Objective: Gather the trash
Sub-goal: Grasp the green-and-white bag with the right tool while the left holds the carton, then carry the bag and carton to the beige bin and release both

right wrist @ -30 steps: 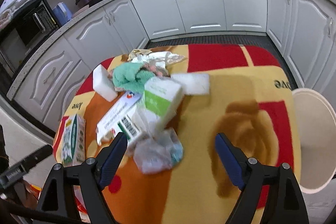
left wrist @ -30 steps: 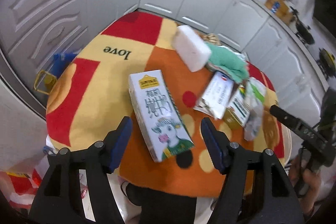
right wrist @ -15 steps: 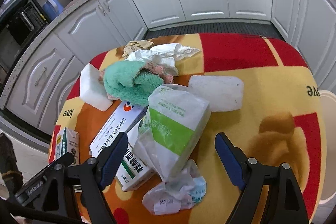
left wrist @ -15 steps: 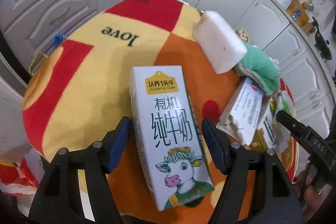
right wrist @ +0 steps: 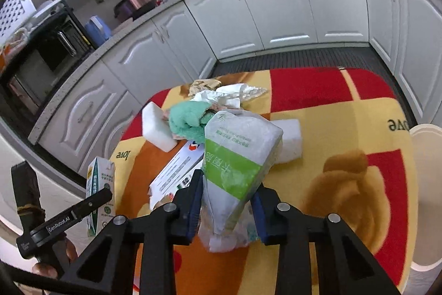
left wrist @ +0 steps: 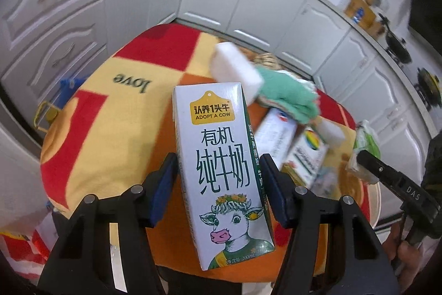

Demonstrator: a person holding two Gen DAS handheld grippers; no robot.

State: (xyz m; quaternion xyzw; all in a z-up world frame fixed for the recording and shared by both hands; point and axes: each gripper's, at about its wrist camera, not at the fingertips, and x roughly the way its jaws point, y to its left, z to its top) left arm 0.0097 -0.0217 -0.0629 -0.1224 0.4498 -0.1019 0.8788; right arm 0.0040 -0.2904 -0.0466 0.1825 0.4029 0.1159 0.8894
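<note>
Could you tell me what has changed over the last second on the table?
Both grippers have just been closing. The left gripper now clamps the milk carton and has tilted it up off the cloth. The right gripper has closed on the green-and-white bag, lifting it. The sponges, green cloth and white box stayed put.

Glossy paper milk carton point(left wrist: 221, 170), fuzzy tablecloth point(left wrist: 110, 112)
</note>
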